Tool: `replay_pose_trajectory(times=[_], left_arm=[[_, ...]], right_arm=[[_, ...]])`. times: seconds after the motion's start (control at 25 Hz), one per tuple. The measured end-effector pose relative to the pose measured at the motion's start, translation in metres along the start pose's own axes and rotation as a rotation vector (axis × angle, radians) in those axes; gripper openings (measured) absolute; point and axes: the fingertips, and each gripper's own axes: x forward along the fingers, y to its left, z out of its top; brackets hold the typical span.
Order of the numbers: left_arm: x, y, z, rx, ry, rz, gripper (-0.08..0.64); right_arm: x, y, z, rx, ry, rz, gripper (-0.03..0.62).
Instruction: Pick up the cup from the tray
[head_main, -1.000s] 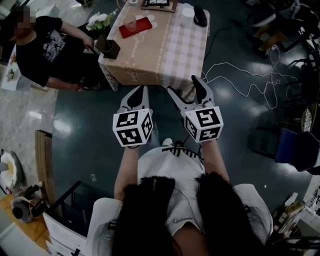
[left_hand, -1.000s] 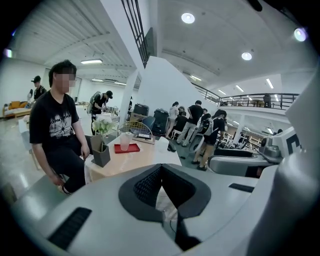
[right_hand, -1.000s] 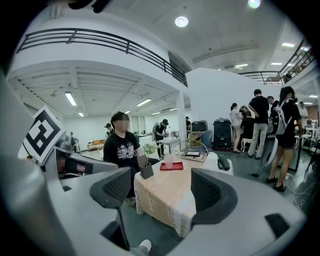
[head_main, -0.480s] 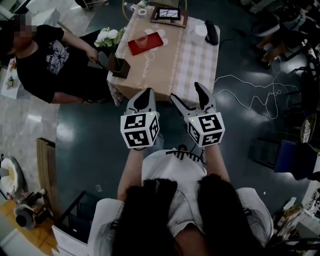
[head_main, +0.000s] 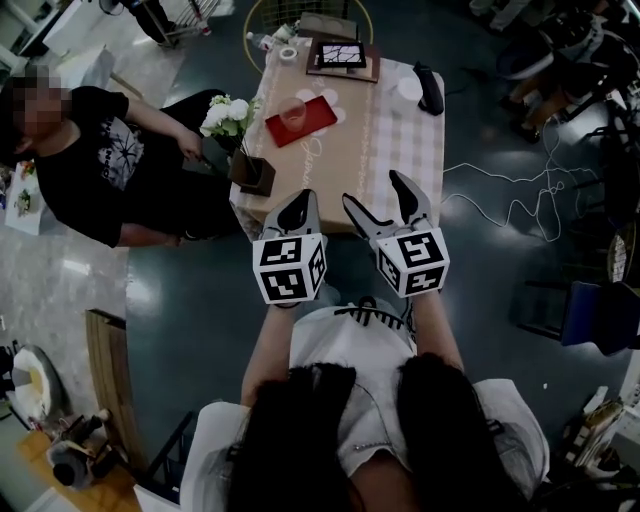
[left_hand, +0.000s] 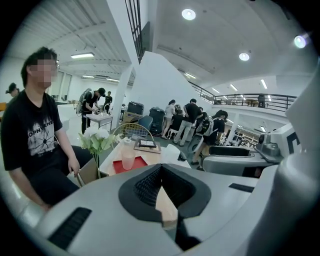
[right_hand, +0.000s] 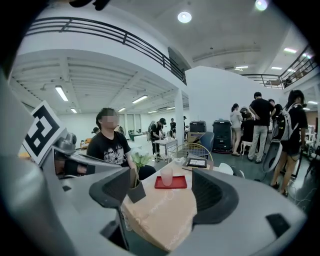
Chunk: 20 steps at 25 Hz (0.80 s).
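A clear pinkish cup (head_main: 293, 113) stands on a red tray (head_main: 318, 119) at the far left part of a table with a checked cloth (head_main: 385, 140). Both grippers hang in the air short of the table's near edge, well away from the cup. My left gripper (head_main: 300, 202) has its jaws together with nothing held. Beside it, my right gripper (head_main: 374, 192) stands open and empty. The left gripper view shows the cup (left_hand: 128, 159) and tray (left_hand: 140, 163) beyond the jaws. The right gripper view frames the cup (right_hand: 166, 176) on the tray (right_hand: 178, 183) between its jaws.
A dark vase (head_main: 252, 171) with white flowers (head_main: 227, 112) stands at the table's near left corner. A person in a black shirt (head_main: 95, 175) sits left of the table. A framed picture (head_main: 340, 55) and a black object (head_main: 430, 90) lie at the far end. White cable (head_main: 515, 195) trails on the floor.
The table, tray and cup have come nearer and lower in the head view as both grippers were carried forward. Jaw states look unchanged.
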Motion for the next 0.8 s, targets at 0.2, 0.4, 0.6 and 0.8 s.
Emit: replay_pose_trajectory(times=[0.2,0.4,0.6,0.8], left_arm=[[0.011,0.018,0.01,0.011,0.005,-0.004,0.006],[0.015,0.033,0.019,-0.003,-0.015,0.009,0.006],[0.031,0.045,0.025,-0.019,-0.01,0.018,0.006],[0.051,0.064,0.032,-0.039,-0.005,0.057,0.006]], right_arm=[[0.023,0.003,0.006,0.004,-0.009,-0.005,0.371],[0.041,0.001,0.015,-0.003,-0.017,-0.003,0.374],[0.068,-0.005,0.022,-0.026,-0.018,0.018,0.38],[0.1,-0.012,0.032,-0.037,-0.057,0.041,0.397]])
